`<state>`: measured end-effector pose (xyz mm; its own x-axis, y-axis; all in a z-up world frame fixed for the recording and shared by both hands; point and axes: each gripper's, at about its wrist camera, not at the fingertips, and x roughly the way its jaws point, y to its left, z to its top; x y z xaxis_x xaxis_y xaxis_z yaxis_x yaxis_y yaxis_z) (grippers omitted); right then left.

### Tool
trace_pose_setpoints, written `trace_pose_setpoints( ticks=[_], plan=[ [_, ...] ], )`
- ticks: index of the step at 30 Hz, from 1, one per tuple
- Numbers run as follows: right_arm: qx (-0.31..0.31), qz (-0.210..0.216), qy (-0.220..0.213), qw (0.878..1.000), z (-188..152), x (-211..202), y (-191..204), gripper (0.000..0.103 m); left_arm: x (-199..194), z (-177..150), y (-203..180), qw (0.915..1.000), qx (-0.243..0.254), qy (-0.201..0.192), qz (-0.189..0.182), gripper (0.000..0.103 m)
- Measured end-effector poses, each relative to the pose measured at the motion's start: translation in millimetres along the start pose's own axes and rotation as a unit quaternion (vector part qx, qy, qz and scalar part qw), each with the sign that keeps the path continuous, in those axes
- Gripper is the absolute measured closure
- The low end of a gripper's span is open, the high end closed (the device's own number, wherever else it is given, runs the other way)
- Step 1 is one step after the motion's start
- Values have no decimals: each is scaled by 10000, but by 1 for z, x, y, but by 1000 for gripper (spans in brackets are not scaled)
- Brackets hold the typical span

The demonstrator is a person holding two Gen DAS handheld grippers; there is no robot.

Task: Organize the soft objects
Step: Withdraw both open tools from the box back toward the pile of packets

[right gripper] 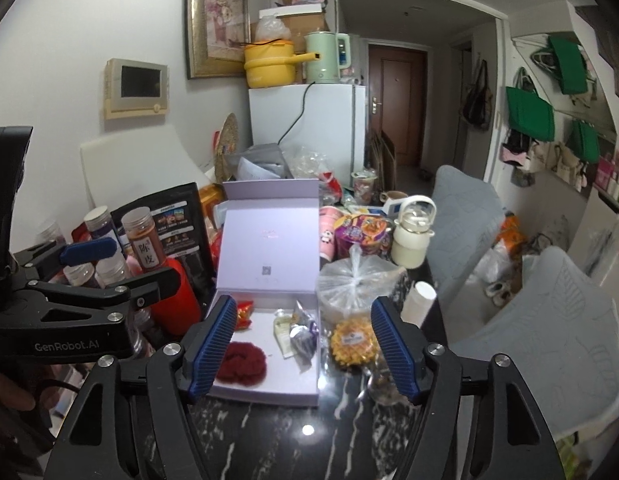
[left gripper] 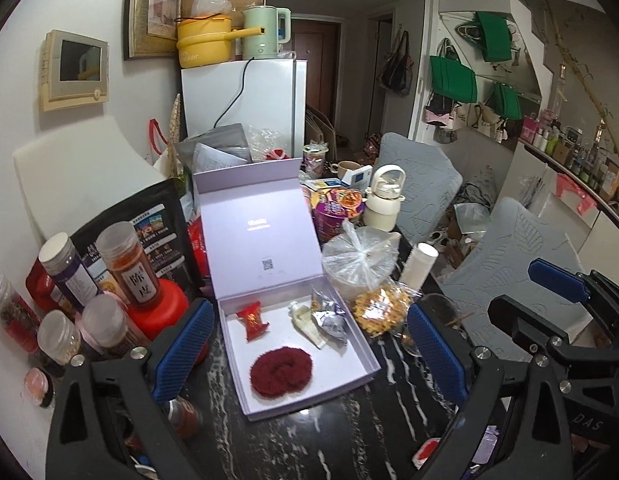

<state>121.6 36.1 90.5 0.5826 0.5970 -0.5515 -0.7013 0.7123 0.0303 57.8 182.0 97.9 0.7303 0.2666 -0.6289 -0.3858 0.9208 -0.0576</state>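
**Soft items laid in the open lilac box, both tools held clear**

Left wrist view: The lilac box (left gripper: 365, 360) is seen on the dark marbled worktop (left gripper: 309, 440), its long axis running away from the camera and its lid (left gripper: 261, 232) standing upright at the far end. A dark red fluffy pad (left gripper: 280, 372), round and flat, lies in the near part of the tray. Behind it a red candy wrapper (left gripper: 252, 320) is set at far left, and a cream tube (left gripper: 307, 322) lies slanted, its cap towards the far end, just beside a crumpled silver packet (left gripper: 331, 320). The left tool (left gripper: 309, 356) is held with its blue pads (left gripper: 185, 348) wide apart and nothing between them. Spice jars (left gripper: 129, 268) and a red lid (left gripper: 159, 312) crowd the box's left side; a bagged round container (left gripper: 359, 264) and a yellow snack packet (left gripper: 383, 308) press against its right. The right tool (left gripper: 557, 280) is seen at the right edge.

Right wrist view: The same box (right gripper: 269, 394) is framed between the right tool's pads (right gripper: 213, 344); the right tool (right gripper: 305, 348) is parted and grips nothing. The fluffy pad (right gripper: 245, 364) lies partly hidden behind the left pad. The tube (right gripper: 283, 332) and silver packet (right gripper: 303, 338) lie along the tray's right wall. The left tool (right gripper: 121, 268) is seen at left, over the jars (right gripper: 143, 244).
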Motion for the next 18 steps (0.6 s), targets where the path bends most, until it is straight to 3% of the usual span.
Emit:
trace_pose_setpoints(
  ticks=[12, 18],
  plan=[
    [221, -187, 93, 9995, -32, -51, -47, 26, -30, -24, -59, 9997, 125, -21, -203, 4],
    [312, -207, 189, 9991, -53, -72, -70, 26, -35, -43, -90, 9992, 110, 172, -349, 4]
  ],
)
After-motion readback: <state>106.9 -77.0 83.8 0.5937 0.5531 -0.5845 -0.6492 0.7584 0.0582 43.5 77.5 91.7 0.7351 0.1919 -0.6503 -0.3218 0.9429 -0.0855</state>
